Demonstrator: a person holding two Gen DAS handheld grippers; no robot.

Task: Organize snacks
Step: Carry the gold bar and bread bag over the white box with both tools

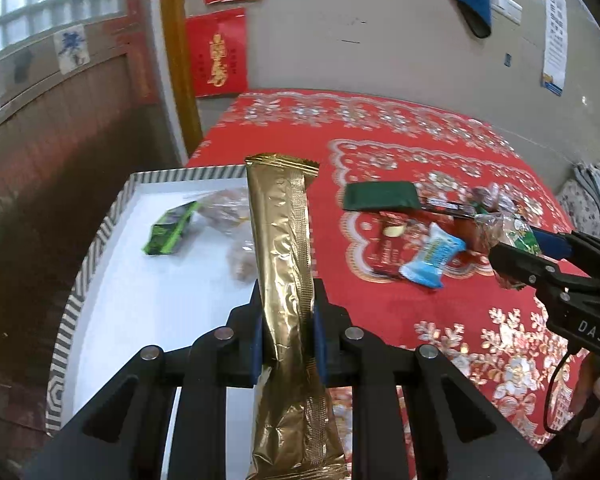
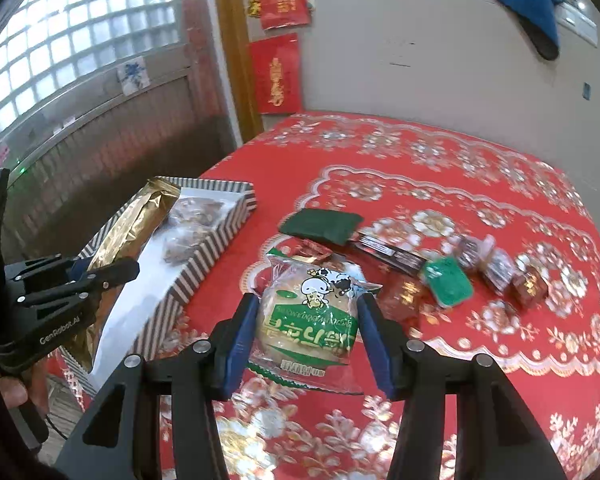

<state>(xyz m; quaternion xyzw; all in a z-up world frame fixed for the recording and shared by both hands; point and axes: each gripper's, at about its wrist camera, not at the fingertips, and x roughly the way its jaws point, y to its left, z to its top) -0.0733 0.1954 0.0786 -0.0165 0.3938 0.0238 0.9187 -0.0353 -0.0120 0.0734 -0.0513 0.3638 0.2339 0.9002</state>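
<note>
We find a long gold packet [image 1: 284,240] pinched between the blue pads of the left tool [image 1: 287,332], standing roughly upright with its crimped top end above the near edge of the tray [image 1: 100,240]. In the right wrist view the same packet [image 2: 140,220] hangs over the tray's left side.

The right tool [image 2: 306,320] clamps a clear-wrapped bun packet [image 2: 312,316] with green lettering and a cartoon figure; both blue pads press on its sides, and it is lifted above the red cloth.

The tray has a white floor and a black-and-white striped rim. Inside it lie a small green packet [image 1: 170,232] and clear bags of brown snacks [image 1: 228,208], separate from the gold packet.

The rest of the snacks lie loose on the counter [image 2: 440,160], which is covered with a red cloth patterned in silver and gold flowers. We note a dark green pouch [image 2: 320,226], a dark bar wrapper [image 2: 388,254] just beside it, a small green packet [image 2: 448,284], a light blue packet [image 1: 432,256], and several small wrapped sweets [image 2: 496,264] to the right. A red packet [image 1: 388,252] lies partly under the blue one.

A person's fingers [image 2: 18,392] grip the handle of the left tool at the picture's edge.
</note>
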